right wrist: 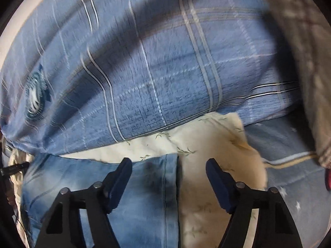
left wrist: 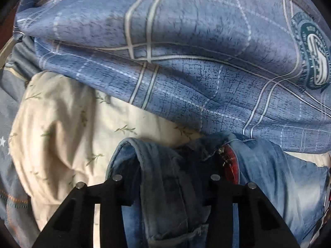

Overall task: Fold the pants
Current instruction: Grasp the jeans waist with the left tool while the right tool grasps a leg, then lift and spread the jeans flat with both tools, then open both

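The pants are light blue jeans (left wrist: 165, 186) lying on a cream sheet. In the left wrist view a bunched fold of denim fills the space between my left gripper's (left wrist: 165, 188) arms and hides the fingertips; a red lining patch (left wrist: 230, 165) shows beside it. The gripper seems shut on the denim. In the right wrist view a flat jeans panel (right wrist: 124, 186) lies below my right gripper (right wrist: 168, 165). Its dark blue pads (right wrist: 119, 177) are wide apart and empty, over the panel's right edge.
A big blue plaid quilt (left wrist: 186, 62) with a green round badge (left wrist: 314, 62) is piled just behind the jeans; it also fills the right wrist view (right wrist: 155, 72). The cream leaf-print sheet (left wrist: 62, 128) lies underneath. A grey-blue star-print cloth (right wrist: 289, 165) lies right.
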`<state>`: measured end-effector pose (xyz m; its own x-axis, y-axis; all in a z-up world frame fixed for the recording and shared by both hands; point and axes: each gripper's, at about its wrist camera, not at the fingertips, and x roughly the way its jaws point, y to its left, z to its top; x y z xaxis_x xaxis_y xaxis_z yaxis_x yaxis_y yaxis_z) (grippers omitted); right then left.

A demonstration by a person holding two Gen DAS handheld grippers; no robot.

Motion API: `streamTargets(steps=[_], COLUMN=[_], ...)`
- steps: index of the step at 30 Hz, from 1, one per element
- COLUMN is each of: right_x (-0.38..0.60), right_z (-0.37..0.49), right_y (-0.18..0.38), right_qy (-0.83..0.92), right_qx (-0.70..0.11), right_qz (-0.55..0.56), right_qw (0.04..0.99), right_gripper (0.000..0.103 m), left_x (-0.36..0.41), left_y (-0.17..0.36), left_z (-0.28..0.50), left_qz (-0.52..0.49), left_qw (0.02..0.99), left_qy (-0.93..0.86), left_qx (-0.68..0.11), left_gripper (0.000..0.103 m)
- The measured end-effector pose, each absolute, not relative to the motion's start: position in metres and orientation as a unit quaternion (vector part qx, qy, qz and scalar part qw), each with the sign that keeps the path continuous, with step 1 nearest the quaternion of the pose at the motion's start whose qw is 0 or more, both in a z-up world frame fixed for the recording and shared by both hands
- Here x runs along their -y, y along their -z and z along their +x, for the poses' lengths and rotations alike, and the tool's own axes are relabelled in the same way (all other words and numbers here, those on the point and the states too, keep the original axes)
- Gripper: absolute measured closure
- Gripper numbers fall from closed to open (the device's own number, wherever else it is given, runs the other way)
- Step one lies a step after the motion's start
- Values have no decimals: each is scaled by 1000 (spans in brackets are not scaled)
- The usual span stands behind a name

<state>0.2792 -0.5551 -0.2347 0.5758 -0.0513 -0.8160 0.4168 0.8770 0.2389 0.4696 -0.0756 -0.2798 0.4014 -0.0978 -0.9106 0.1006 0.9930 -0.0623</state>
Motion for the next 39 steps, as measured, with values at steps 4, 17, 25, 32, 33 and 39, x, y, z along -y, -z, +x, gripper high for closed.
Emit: streamTargets(steps=[4,17,25,32,33,39], right_x=[557,532,555,534,528,505], right_z=[299,260,193,87,65,-20], right_y=[254,159,102,157,167,216], right_qy=[135,110,162,150,144,118], right_qx=[-456,-360,-292,-326,-335,-397], right_qz=[225,223,215,226,228,239], right_qw=[850,899,918,905,903,878], right_gripper=[48,81,81,81,81,76], left_x=[75,21,-9,-40,-44,-60], left_y=[288,209,143,167,174,236], left_z=[476,424,328,208,195,141], left_qz=[-6,-88,-136,-105,-103,-66], left_qw=[840,871,887,879,876,841], left_qy=[65,172,265,290,291,266], left_qx=[-539,-451,-354,-364,-371,-466], left_gripper=[60,80,79,79,79,74])
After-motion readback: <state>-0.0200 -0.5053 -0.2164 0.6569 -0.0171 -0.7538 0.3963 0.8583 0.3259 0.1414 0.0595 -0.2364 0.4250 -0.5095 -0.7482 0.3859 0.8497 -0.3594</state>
